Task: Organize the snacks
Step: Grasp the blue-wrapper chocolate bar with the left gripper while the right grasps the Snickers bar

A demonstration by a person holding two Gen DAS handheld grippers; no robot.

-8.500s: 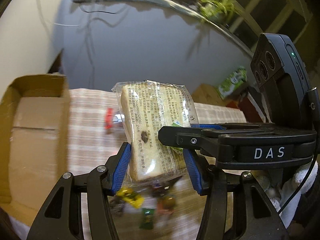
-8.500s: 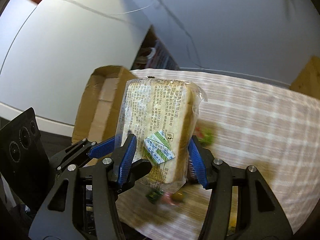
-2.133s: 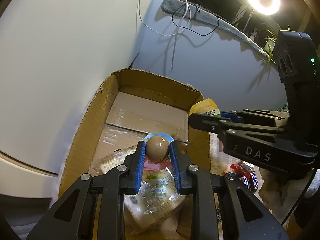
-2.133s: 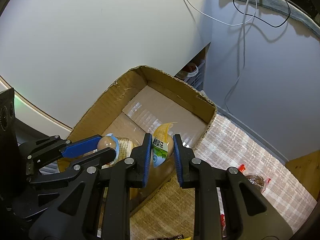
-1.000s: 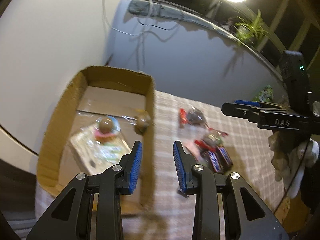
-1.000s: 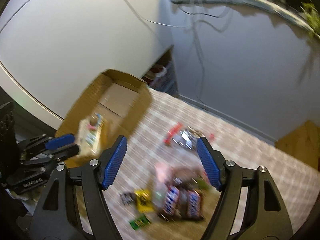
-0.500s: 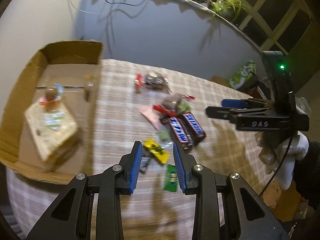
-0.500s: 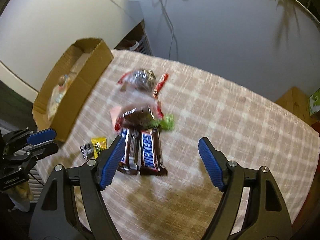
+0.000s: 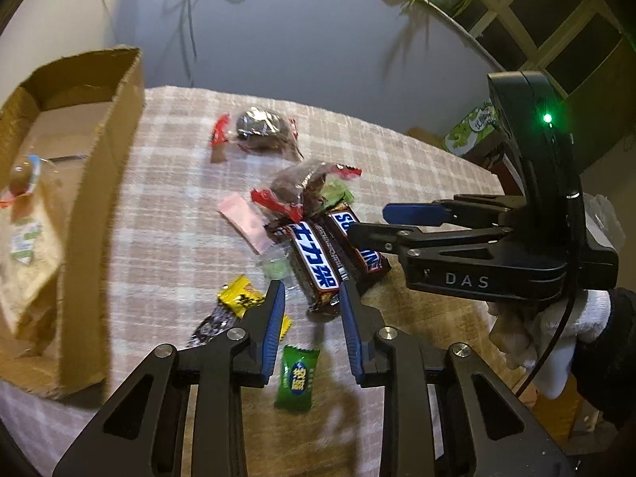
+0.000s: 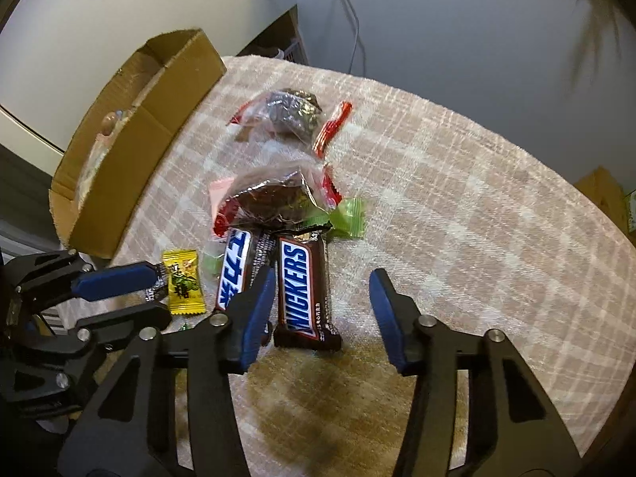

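Two Snickers bars (image 10: 304,286) (image 9: 318,258) lie side by side on the checked tablecloth, with loose candies around them. My right gripper (image 10: 322,294) is open, its jaws either side of the near end of the right bar; it also shows in the left wrist view (image 9: 365,222). My left gripper (image 9: 310,310) is open and empty just above the near end of the left bar (image 10: 234,266). A cardboard box (image 9: 99,183) at the left holds a bread pack (image 9: 28,254) and a round snack (image 9: 22,171).
Two clear-wrapped dark cakes (image 10: 292,113) (image 10: 274,198) lie beyond the bars. A yellow candy (image 10: 183,282), a green candy (image 9: 296,375), a pink wrapper (image 9: 246,222) and a light green wrapper (image 10: 349,216) lie nearby. The table edge is at the right.
Both grippers let go of their snacks in the box, opened, swung right and came down over the Snickers bars.
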